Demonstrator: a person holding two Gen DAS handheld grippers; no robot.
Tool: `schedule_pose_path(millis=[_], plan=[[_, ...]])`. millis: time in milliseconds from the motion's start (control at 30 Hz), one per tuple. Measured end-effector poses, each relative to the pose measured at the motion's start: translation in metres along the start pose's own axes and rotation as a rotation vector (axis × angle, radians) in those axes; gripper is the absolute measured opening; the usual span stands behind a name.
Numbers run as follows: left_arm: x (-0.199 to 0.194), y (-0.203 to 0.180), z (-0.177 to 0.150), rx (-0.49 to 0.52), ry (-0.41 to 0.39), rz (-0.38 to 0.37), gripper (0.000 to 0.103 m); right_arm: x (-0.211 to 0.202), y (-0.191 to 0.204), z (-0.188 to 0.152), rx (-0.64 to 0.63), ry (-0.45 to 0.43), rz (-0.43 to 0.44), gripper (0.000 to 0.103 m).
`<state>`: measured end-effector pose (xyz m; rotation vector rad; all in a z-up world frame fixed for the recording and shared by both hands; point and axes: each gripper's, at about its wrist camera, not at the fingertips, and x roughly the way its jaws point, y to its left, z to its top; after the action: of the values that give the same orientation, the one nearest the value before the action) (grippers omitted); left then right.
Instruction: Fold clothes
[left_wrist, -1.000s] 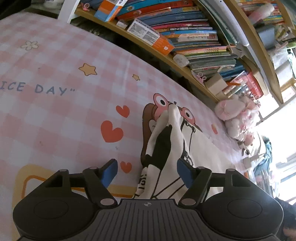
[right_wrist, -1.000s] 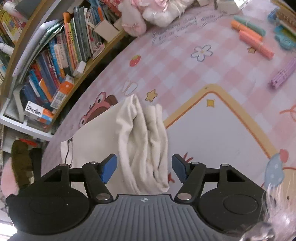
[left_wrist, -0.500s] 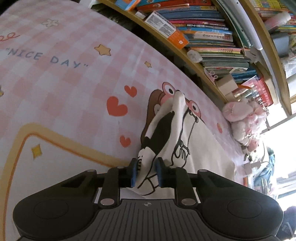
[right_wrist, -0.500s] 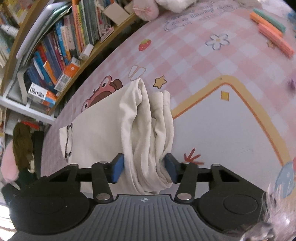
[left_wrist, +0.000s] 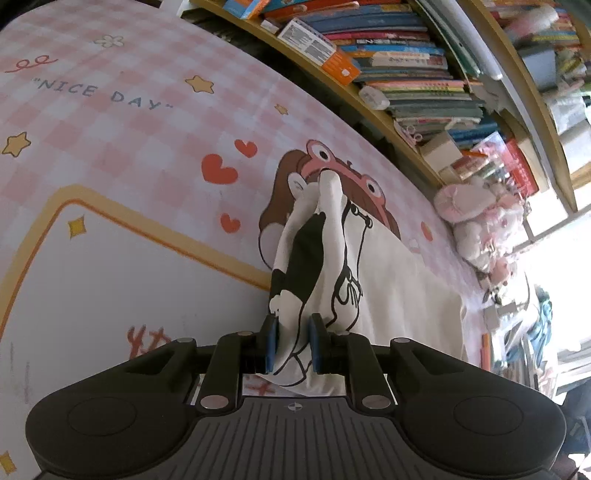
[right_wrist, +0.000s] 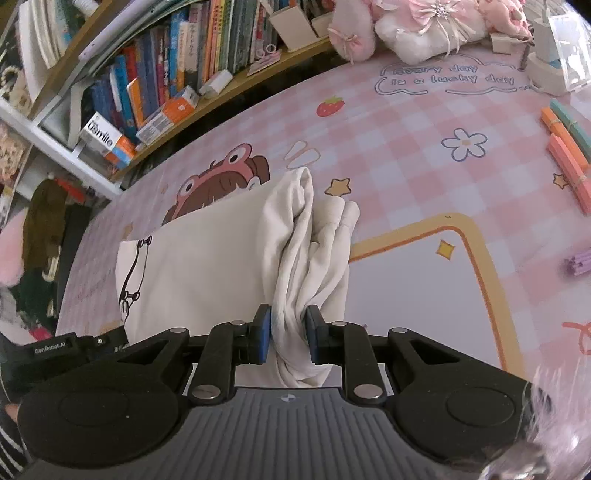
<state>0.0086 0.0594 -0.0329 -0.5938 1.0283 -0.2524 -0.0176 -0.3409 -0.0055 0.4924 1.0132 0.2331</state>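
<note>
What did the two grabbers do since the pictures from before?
Both closed on the white garment. The left gripper, whose jaws have just been closing, now pinches the printed end; the right gripper, jaws also just closing, pinches the plain bunched end. The cloth has bunched up narrower. The pink checked mat and the bookshelf look unchanged.

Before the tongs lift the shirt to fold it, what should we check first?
1. Left tongs pinch the shirt: ok, cloth bunched between the pads, jaws just closed.
2. Right tongs pinch the shirt: ok, a thick bunch is squeezed, jaws just closed.
3. All layers caught on the right: cannot tell, a loose fold hangs beside the pads.
4. Shirt middle flat on the mat: ok.
5. Mat next to the shirt free of things: ok, the sticks lie far off.
</note>
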Motion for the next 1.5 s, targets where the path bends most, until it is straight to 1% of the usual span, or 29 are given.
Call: schedule_pose_path(millis=[33, 67, 100, 133, 167, 200, 267, 367, 400, 433, 533, 600, 633, 667, 700, 733, 800, 900, 933, 1133, 1267, 1333, 1367, 1500], plan=[[0.0, -0.001, -0.003, 0.006, -0.001, 0.005, 0.017, -0.001, -0.002, -0.001, -0.002, 0.006, 0.002, 0.019], [0.0, 0.0, -0.004, 0.001, -0.006, 0.015, 0.021, -0.002, -0.005, -0.001, 0.005, 0.011, 0.011, 0.02], [0.0, 0.0, -0.006, -0.006, -0.011, 0.025, 0.023, -0.003, -0.008, -0.002, 0.014, 0.013, 0.019, 0.026], [0.001, 0.0, -0.005, -0.009, -0.011, 0.039, 0.029, -0.003, -0.011, -0.001, 0.025, 0.015, 0.02, 0.03], [0.002, 0.0, -0.005, -0.013, -0.011, 0.053, 0.033, -0.004, -0.013, -0.001, 0.036, 0.016, 0.022, 0.036], [0.003, -0.001, -0.005, -0.017, -0.011, 0.067, 0.033, -0.004, -0.016, 0.0, 0.048, 0.017, 0.025, 0.044], [0.006, -0.002, -0.003, -0.014, -0.013, 0.06, 0.034, -0.003, -0.022, 0.001, 0.074, 0.026, 0.026, 0.054], [0.01, -0.004, -0.002, -0.013, -0.015, 0.052, 0.035, 0.006, -0.031, 0.001, 0.131, 0.069, 0.048, 0.055], [0.012, -0.004, -0.002, -0.013, -0.015, 0.051, 0.035, 0.01, -0.033, 0.001, 0.15, 0.08, 0.061, 0.058], [0.012, -0.005, -0.002, -0.014, -0.017, 0.05, 0.034, 0.011, -0.033, 0.001, 0.15, 0.078, 0.071, 0.058], [0.012, -0.004, -0.004, -0.042, -0.027, 0.048, 0.032, 0.016, -0.028, 0.003, 0.134, 0.079, 0.092, 0.056], [0.012, -0.005, -0.005, -0.059, -0.032, 0.048, 0.027, 0.019, -0.019, 0.003, 0.083, 0.083, 0.077, 0.042], [0.011, -0.006, -0.006, -0.063, -0.034, 0.048, 0.023, 0.02, -0.014, 0.003, 0.047, 0.084, 0.063, 0.039], [0.009, -0.008, -0.007, -0.054, -0.038, 0.048, 0.017, 0.021, -0.009, 0.002, 0.011, 0.084, 0.049, 0.033], [0.007, -0.011, -0.009, -0.044, -0.043, 0.048, 0.015, 0.018, -0.003, 0.001, -0.037, 0.066, 0.041, 0.026], [0.003, -0.015, -0.01, -0.028, -0.049, 0.044, 0.012, 0.014, 0.002, 0.0, -0.084, 0.047, 0.034, 0.024], [-0.003, -0.025, -0.014, 0.021, -0.056, 0.039, 0.012, 0.006, 0.013, -0.004, -0.173, 0.011, 0.017, 0.02], [-0.009, -0.037, -0.022, 0.078, -0.051, 0.039, 0.012, -0.006, 0.021, -0.009, -0.253, -0.017, -0.008, 0.02], [-0.009, -0.037, -0.024, 0.079, -0.045, 0.039, 0.012, -0.008, 0.019, -0.01, -0.253, -0.012, -0.01, 0.02], [-0.007, -0.025, -0.029, 0.022, -0.012, 0.01, 0.014, -0.009, -0.004, -0.01, -0.132, 0.036, 0.02, 0.021], [-0.001, -0.024, -0.03, 0.02, -0.004, 0.046, 0.024, -0.005, -0.012, -0.01, -0.073, 0.056, 0.025, 0.031], [0.002, -0.024, -0.03, 0.021, 0.001, 0.055, 0.026, -0.003, -0.016, -0.009, -0.044, 0.066, 0.028, 0.033], [0.003, -0.023, -0.029, 0.022, 0.006, 0.056, 0.029, -0.001, -0.017, -0.008, -0.033, 0.071, 0.029, 0.035], [0.006, -0.02, -0.027, 0.013, 0.015, 0.055, 0.033, 0.004, -0.025, -0.006, 0.015, 0.09, 0.037, 0.041]])
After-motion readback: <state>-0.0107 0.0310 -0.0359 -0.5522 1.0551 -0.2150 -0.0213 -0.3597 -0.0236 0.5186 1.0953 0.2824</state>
